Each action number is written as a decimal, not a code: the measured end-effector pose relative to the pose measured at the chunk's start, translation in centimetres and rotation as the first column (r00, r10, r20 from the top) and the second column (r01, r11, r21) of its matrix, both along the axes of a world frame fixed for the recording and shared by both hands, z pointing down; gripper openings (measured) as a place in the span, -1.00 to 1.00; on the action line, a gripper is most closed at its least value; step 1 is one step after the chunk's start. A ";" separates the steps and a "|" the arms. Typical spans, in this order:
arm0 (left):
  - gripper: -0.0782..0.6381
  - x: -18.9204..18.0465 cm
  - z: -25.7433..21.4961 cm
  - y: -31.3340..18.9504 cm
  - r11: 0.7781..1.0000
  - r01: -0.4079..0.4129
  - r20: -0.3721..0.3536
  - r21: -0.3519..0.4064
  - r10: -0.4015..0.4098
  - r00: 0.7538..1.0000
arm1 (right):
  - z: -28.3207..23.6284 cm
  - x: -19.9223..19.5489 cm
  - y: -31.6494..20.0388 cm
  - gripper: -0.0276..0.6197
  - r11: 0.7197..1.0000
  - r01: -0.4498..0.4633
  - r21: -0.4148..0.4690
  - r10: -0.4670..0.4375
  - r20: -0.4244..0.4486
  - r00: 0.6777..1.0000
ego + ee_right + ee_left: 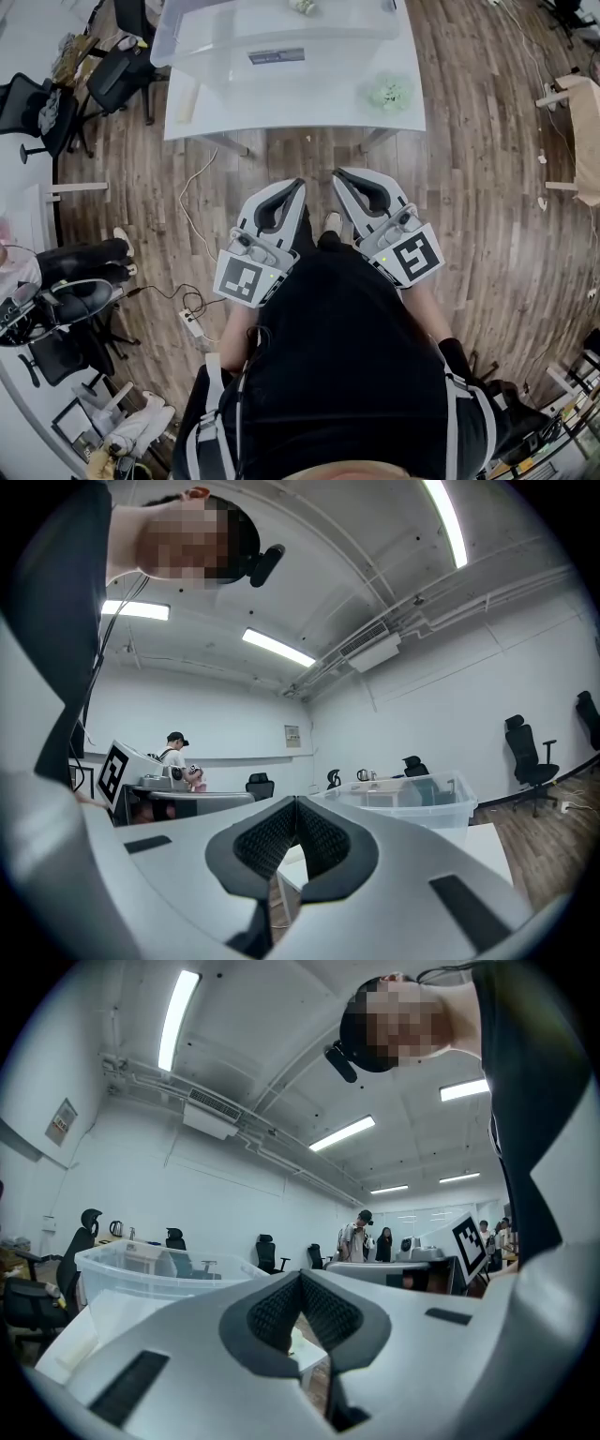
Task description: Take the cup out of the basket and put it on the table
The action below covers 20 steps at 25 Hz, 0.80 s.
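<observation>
A clear plastic bin (281, 37) stands on the white table (309, 108) ahead of me; it also shows in the left gripper view (155, 1274) and the right gripper view (412, 803). I cannot make out a cup in any view. My left gripper (300, 184) and right gripper (337, 173) are held side by side close to my body, over the floor short of the table's near edge, tips towards the table. Both are shut with nothing between the pads, as seen from the left gripper (300, 1275) and the right gripper (295, 801).
A pale green crumpled object (389, 92) lies at the table's right; another (302, 6) lies further back. Black office chairs (122, 70) stand to the left. A cable and power strip (192, 323) lie on the wooden floor. People (361, 1237) stand in the room's background.
</observation>
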<state>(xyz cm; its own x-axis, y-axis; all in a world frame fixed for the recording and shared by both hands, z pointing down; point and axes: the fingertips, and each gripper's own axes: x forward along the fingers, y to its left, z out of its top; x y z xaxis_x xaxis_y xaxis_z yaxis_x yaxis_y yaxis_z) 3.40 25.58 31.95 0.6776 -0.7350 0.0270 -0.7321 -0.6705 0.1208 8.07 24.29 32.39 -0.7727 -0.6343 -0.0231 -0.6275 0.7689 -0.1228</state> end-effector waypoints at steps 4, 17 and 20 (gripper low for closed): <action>-0.73 -0.5 -0.4 -2.0 1.000 -0.009 -0.007 0.015 0.010 1.000 | 0.2 -0.5 -1.8 -0.86 1.000 -0.004 -0.012 0.004 0.001 1.000; -0.73 -6.2 -1.1 -11.2 0.998 -0.041 -0.036 0.039 0.042 0.998 | -1.0 -6.1 -10.1 -0.86 1.000 -0.029 0.011 0.030 -0.028 0.999; -0.73 -7.2 -1.2 -13.3 0.997 -0.061 -0.014 0.055 0.062 0.998 | -1.2 -7.2 -12.4 -0.86 0.999 -0.047 0.016 0.047 -0.034 0.998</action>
